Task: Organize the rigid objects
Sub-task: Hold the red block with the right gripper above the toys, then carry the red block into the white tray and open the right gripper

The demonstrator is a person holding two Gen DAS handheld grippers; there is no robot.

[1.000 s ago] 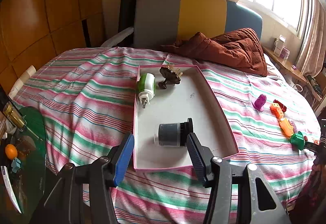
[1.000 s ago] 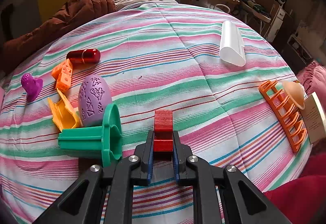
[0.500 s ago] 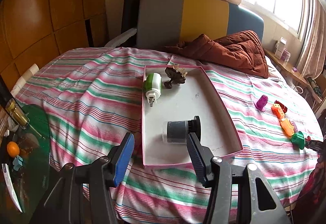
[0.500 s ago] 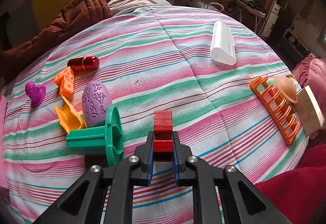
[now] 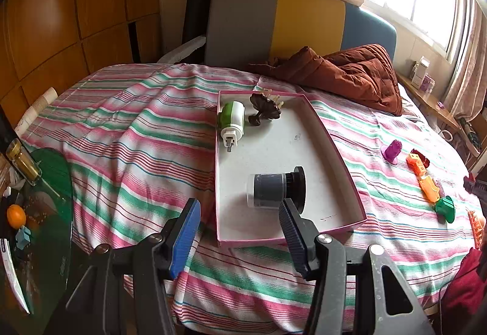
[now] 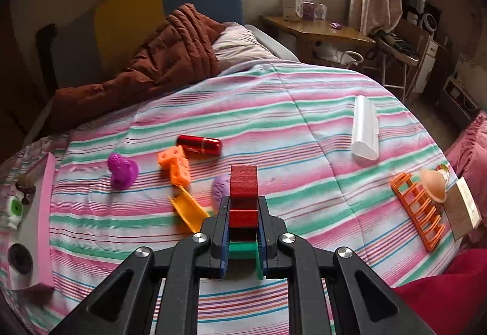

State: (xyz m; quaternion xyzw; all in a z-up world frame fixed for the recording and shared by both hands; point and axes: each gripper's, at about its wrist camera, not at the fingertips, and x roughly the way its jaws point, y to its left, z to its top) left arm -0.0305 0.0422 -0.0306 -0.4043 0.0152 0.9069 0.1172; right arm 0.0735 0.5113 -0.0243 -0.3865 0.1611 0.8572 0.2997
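Note:
My right gripper (image 6: 243, 221) is shut on a red block (image 6: 243, 192) and holds it above the striped bedspread, over a green spool (image 6: 243, 252). Beyond lie a purple egg (image 6: 219, 187), a yellow-orange piece (image 6: 190, 208), an orange cube piece (image 6: 176, 166), a purple stud (image 6: 121, 172) and a red capsule (image 6: 199, 144). My left gripper (image 5: 240, 231) is open and empty near the front edge of the pink-rimmed tray (image 5: 347, 164), which holds a dark jar (image 5: 274, 190), a green-white plug (image 5: 232, 120) and a brown figure (image 5: 264, 108).
A white tube (image 6: 365, 128), an orange rack (image 6: 418, 213) with a peach cup (image 6: 433, 184) and a card (image 6: 462, 207) lie at the right. A brown quilt (image 5: 350, 76) lies at the bed's head. A glass side table (image 5: 36, 207) stands left.
My right gripper has lifted and tilted up with the red block, now over the green spool; the tray has come into its view. The left gripper has drawn back slightly.

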